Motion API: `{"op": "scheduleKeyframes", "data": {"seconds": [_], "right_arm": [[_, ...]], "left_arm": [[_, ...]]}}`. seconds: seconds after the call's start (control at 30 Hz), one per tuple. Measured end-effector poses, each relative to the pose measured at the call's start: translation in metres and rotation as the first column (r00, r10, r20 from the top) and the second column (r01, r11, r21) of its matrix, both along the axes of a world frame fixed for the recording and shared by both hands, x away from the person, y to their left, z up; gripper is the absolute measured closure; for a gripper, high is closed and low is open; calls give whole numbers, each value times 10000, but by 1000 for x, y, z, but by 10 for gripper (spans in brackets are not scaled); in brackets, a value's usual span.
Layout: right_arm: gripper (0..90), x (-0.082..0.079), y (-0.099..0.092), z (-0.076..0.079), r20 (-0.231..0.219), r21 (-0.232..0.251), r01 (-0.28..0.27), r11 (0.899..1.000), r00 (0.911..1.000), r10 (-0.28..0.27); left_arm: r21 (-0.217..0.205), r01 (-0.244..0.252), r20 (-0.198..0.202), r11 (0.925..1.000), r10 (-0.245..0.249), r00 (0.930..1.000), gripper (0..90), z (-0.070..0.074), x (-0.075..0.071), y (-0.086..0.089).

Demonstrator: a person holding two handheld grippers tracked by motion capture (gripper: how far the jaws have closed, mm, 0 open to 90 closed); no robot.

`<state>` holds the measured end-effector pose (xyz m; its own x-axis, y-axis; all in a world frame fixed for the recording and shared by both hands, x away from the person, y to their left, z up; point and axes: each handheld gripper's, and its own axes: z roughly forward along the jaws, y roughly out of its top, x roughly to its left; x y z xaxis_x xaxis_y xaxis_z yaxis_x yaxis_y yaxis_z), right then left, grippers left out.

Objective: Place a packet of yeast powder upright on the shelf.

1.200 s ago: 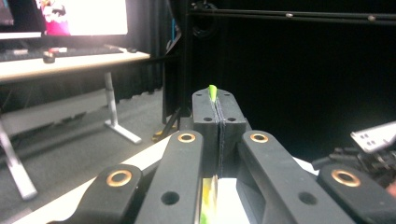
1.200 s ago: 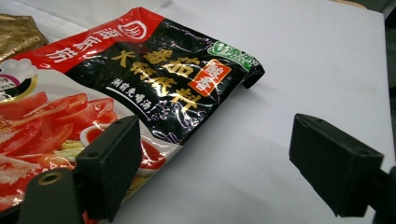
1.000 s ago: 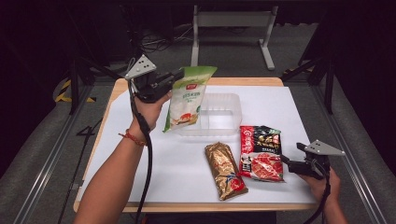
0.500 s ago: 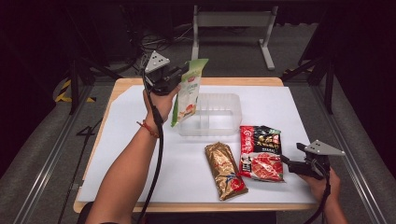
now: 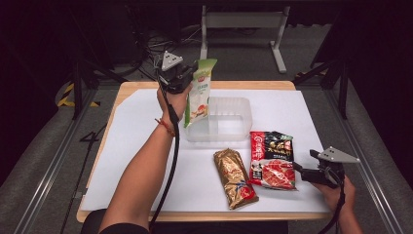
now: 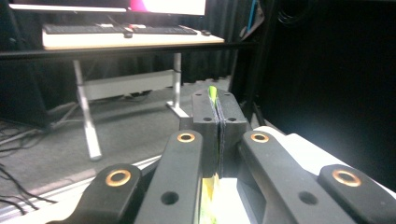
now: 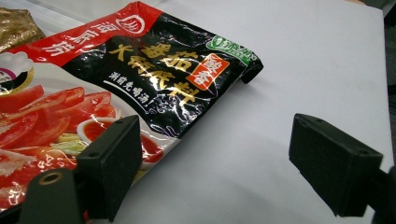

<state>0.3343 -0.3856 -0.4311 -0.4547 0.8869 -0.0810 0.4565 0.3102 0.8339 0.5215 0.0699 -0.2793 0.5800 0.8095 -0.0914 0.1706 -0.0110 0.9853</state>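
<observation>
My left gripper (image 5: 191,77) is shut on the top edge of a green and white snack bag (image 5: 199,95), which hangs upright over the left end of a clear plastic tub (image 5: 234,127). In the left gripper view the jaws stand pressed together with the bag's thin green edge (image 6: 212,93) pinched between them. My right gripper (image 5: 298,170) rests open near the table's right front, just right of a red and black sauce packet (image 5: 271,158). In the right gripper view that packet (image 7: 140,79) lies by the left jaw, with nothing between the fingers.
A gold packet (image 5: 234,178) lies left of the red one, near the front edge. White paper (image 5: 136,146) covers the wooden table. A desk frame (image 5: 243,24) stands on the floor beyond the table's far edge.
The left hand has carried the green bag to the right and slightly down, turning it from tilted to upright over the tub's left end. The right gripper has stayed still.
</observation>
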Motion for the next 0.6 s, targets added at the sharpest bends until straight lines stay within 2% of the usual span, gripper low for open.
{"op": "scheduleKeyframes", "data": {"seconds": [0.1,0.2,0.37,0.47,0.6], "right_arm": [[180,0,1,0,-21,-23,-15,10000,10000,15],[180,0,1,0,-27,-42,-18,10000,10000,18],[179,0,0,0,-28,-17,15,10000,10000,-15],[179,0,1,0,-21,-66,-22,10000,10000,22],[178,0,2,-1,-39,-68,-10,10000,10000,10]], "left_arm": [[-202,10,66,9998,-8,10000,888,-5,2,-4],[-186,115,95,9998,-113,9999,886,-13,2,-7],[-453,265,-148,9986,-272,9995,882,-27,1,-3],[-405,419,66,9983,-417,9991,880,-32,-1,1],[-47,836,355,9965,-834,9959,874,-36,-7,7]]}}
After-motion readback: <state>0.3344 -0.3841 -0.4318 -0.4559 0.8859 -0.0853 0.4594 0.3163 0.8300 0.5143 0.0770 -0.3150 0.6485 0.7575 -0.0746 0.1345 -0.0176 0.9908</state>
